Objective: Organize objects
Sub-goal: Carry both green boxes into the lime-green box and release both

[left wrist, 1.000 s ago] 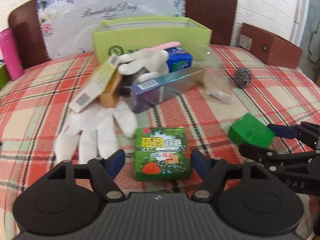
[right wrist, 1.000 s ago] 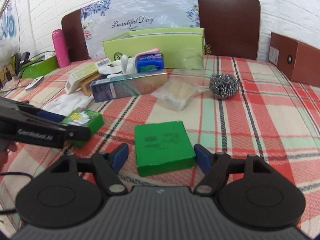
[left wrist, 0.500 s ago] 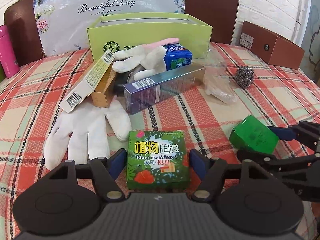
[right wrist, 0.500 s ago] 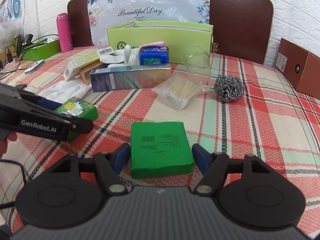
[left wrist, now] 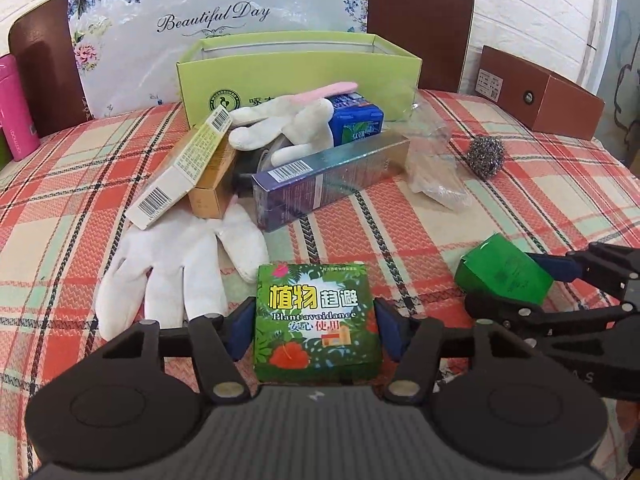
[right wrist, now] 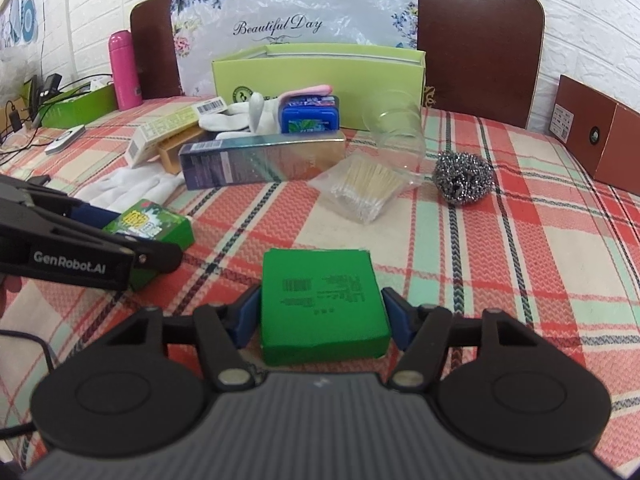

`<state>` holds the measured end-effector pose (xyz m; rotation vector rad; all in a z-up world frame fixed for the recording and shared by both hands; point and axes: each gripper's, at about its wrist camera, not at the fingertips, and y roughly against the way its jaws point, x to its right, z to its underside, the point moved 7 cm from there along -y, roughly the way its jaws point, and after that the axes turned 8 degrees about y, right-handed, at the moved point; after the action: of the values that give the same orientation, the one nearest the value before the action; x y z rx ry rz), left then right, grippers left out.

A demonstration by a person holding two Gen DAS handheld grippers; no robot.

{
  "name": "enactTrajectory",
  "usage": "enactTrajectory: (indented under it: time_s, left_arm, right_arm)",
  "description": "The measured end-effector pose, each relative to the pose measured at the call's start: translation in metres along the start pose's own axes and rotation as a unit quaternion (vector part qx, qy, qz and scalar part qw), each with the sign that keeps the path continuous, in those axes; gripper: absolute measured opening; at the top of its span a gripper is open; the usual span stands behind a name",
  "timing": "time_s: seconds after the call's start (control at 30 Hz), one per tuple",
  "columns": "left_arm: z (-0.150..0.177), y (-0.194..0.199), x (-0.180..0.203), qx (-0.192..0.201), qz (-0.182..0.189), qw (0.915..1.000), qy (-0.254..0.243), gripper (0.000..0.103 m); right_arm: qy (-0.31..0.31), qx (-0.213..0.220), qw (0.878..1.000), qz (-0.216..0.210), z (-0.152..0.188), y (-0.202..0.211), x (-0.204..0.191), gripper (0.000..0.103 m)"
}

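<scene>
Left gripper (left wrist: 316,330): jaws just closing, pads now against both sides of the floral green box (left wrist: 316,322), which sits just in front of the white glove (left wrist: 172,268). Right gripper (right wrist: 320,318): jaws likewise closing, pads touching the plain green box (right wrist: 322,306), well right of that glove on the plaid cloth (right wrist: 500,240).

A white-painted brick wall (right wrist: 580,8) runs behind the scene. Against it stands a dark brown wooden headboard with rounded corners (right wrist: 480,40), partly covered by a pale floral sheet printed "Beautiful Day" (left wrist: 208,40). The surface wears a red, cream and mint plaid cloth (right wrist: 520,240). Light is bright and even.
</scene>
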<state>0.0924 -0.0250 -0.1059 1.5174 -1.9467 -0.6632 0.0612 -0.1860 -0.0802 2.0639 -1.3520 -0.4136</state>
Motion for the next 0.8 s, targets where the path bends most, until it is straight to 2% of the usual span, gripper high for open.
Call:
enactTrajectory:
  time_s: [0.13, 0.3, 0.53, 0.8]
  left_arm:
    - [-0.013, 0.012, -0.005, 0.020, 0.011, 0.9997, 0.011, 0.064]
    - [-0.046, 0.030, -0.011, 0.061, 0.025, 0.9975, 0.024, 0.064]
    - [-0.098, 0.044, -0.012, 0.111, 0.033, 0.9928, 0.030, 0.064]
    - [-0.164, 0.015, -0.018, 0.126, 0.042, 0.9887, 0.069, 0.064]
  right_arm:
    - [-0.020, 0.015, 1.000, -0.018, -0.009, 0.007, 0.000, 0.063]
    - [-0.041, 0.055, 0.997, -0.026, -0.038, 0.020, 0.009, 0.063]
    - [-0.064, 0.128, 0.990, -0.008, -0.089, 0.031, 0.026, 0.063]
    - [-0.067, 0.166, 0.984, 0.019, -0.153, 0.003, 0.049, 0.063]
